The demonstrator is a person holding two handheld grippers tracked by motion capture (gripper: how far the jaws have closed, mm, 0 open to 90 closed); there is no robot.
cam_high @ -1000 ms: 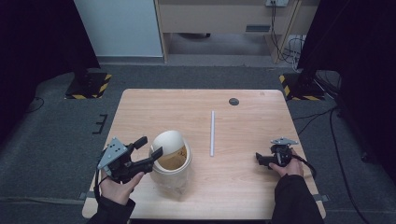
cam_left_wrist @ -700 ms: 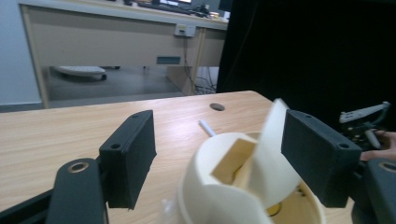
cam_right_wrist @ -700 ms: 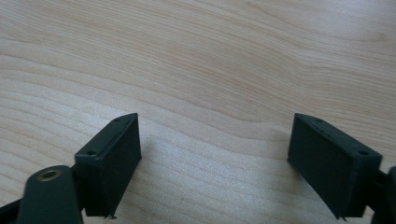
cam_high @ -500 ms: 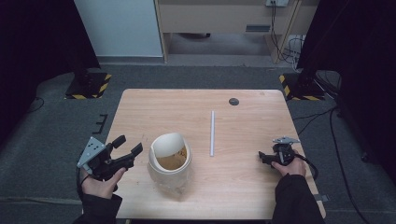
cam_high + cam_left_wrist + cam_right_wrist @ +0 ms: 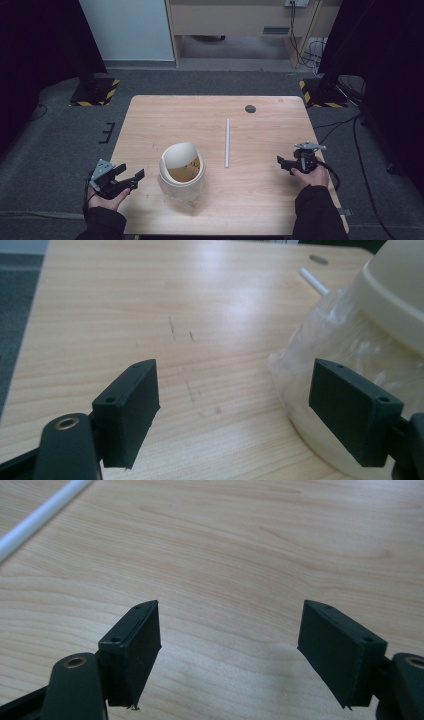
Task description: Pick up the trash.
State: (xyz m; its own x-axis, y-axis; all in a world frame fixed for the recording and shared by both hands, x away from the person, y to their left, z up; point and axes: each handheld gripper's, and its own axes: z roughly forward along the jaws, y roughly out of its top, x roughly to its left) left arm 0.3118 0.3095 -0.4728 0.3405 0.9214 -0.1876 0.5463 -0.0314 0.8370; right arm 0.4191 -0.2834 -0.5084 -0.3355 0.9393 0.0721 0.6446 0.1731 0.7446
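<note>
High view: a person at a light wooden table [image 5: 150, 120] holds a two-jaw gripper in each hand, with a cream lidded container [image 5: 182, 170], its swing lid tipped open and a clear plastic liner bunched round its body, standing near the front edge, left of centre. The left gripper [image 5: 131, 179] sits just beside the container at the table's left front corner, jaws spread and empty after just widening; it touches nothing. The right gripper [image 5: 281, 162] rests well apart on the right, jaws parted with only bare wood between them, having just narrowed a little. A white straw-like tube [image 5: 227, 142] lies untouched between container and right gripper, so any work with it appears yet to begin. Brownish contents inside the container are hard to identify, and a small dark disc [image 5: 250, 108] toward the far edge is too small to name. The left gripper view cuts off most of the container [image 5: 380, 340].
</note>
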